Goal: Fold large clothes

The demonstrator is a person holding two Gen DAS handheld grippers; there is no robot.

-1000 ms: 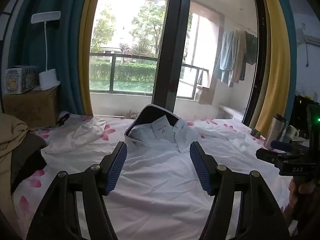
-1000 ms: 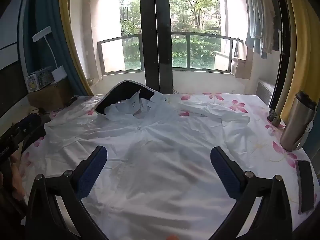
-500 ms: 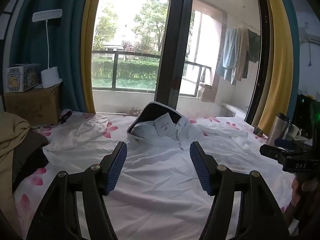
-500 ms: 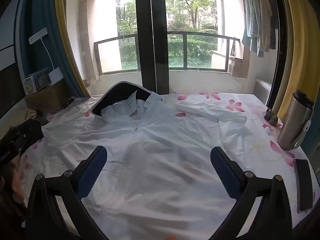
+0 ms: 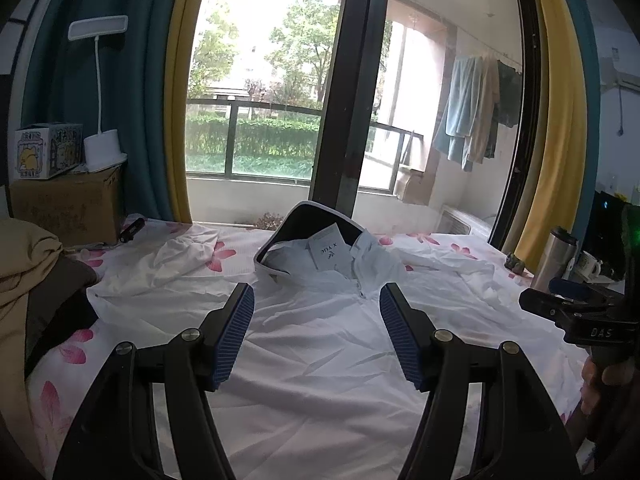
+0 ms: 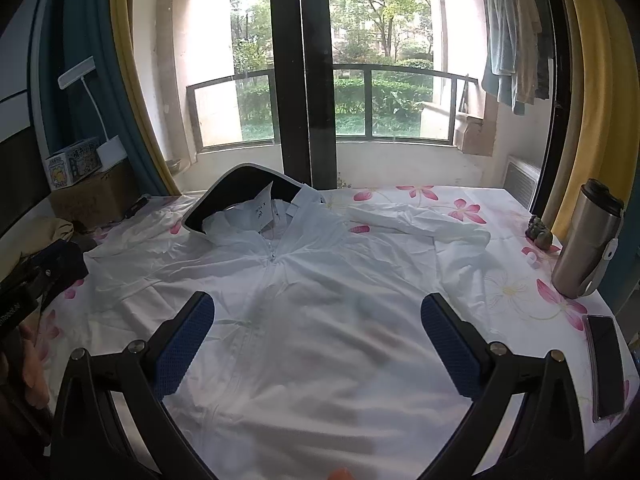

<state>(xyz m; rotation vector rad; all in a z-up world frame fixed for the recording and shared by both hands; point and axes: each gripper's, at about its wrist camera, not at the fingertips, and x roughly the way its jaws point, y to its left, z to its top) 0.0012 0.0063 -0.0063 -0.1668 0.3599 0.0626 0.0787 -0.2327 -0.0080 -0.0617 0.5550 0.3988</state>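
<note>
Both grippers hover above the bed, pointing toward the window. The left gripper (image 5: 316,336) has its jaws spread wide, holding nothing; the right gripper (image 6: 318,344) likewise, wide and empty. Beneath them at 12 o'clock the white zip jacket (image 6: 320,300) lies flat on the floral sheet (image 6: 508,280), hood farthest. A steel tumbler (image 6: 586,240) stands at 2 o'clock, a phone (image 6: 606,364) at 3.
</note>
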